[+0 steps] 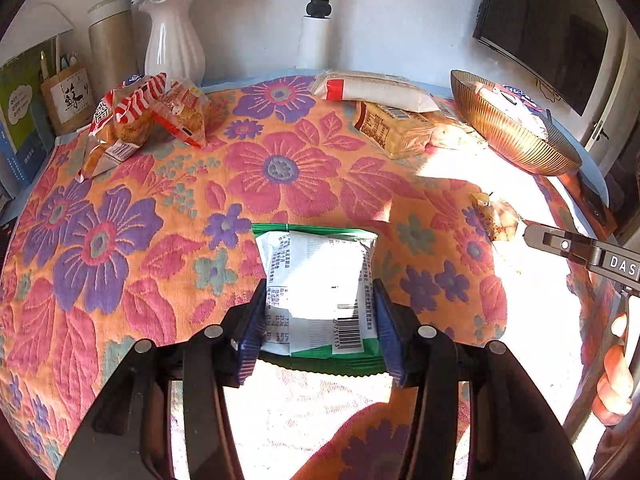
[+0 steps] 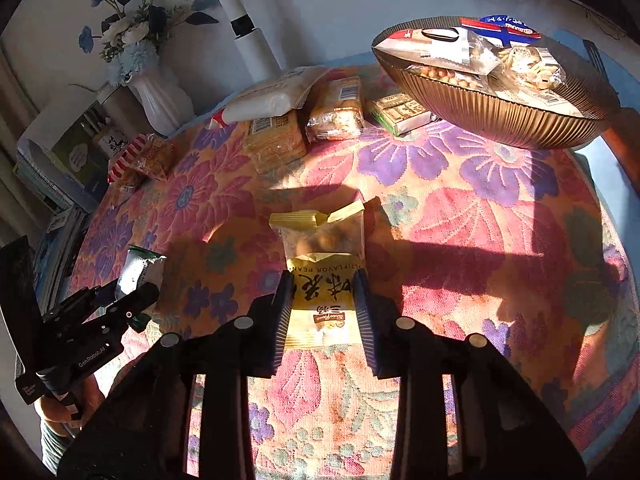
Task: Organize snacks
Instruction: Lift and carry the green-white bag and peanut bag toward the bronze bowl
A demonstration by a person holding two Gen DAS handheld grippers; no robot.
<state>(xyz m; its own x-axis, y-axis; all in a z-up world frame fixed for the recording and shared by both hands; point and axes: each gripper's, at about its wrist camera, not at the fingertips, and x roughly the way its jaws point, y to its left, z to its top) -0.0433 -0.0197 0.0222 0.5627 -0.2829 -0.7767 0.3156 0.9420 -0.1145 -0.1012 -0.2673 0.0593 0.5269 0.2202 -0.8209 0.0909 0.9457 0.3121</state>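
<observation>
My left gripper (image 1: 320,300) is shut on a green-and-white snack packet (image 1: 320,276), pads pressing its two sides, and holds it over the floral cloth (image 1: 160,240). My right gripper (image 2: 322,292) is shut on a yellow peanut packet (image 2: 324,248), whose clear top end sticks out ahead of the fingers. A ribbed brown bowl (image 2: 500,116) at the far right holds several snack bags. In the right wrist view the left gripper (image 2: 120,292) with its packet (image 2: 136,270) shows at the lower left. In the left wrist view the right gripper (image 1: 532,234) shows at the right edge.
Cracker packs (image 2: 276,144) and a white bag (image 2: 272,98) lie at the back of the table, left of the bowl. Red-striped snack bags (image 1: 132,108) lie at the back left near a white vase (image 1: 174,44). Books stand at the left edge; a dark screen (image 1: 548,28) hangs at the back right.
</observation>
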